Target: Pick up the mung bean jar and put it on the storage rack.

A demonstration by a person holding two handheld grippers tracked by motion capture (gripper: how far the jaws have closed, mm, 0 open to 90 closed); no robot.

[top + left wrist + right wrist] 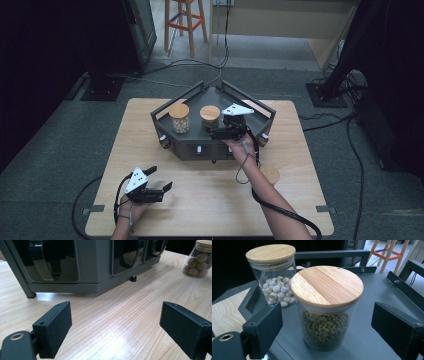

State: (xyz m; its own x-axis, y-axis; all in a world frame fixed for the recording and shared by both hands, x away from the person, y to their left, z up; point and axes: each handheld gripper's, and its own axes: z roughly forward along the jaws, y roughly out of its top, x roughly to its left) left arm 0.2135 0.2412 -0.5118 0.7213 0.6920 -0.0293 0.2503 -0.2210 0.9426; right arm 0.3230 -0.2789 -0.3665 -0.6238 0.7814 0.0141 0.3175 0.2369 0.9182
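Observation:
On top of the dark grey stand [260,111] are two glass jars with wooden lids. The jar of green beans [325,315] [210,114] sits between the wide-apart jaws of my right gripper [325,322] [216,127]; the pads [265,327] are clear of the glass. Behind it stands the jar of white beans [275,287] [179,119]. My left gripper [161,178] [116,315] hovers open and holds nothing, low over the wooden table [210,195] near its front left, facing the stand's base [75,286].
A third jar, with brown nuts [197,262], stands on the table to the right, partly behind the person's right forearm [270,173]. The stand has raised rails [332,253] and dark glossy front panels [53,260]. A wooden stool [185,22] is on the floor beyond.

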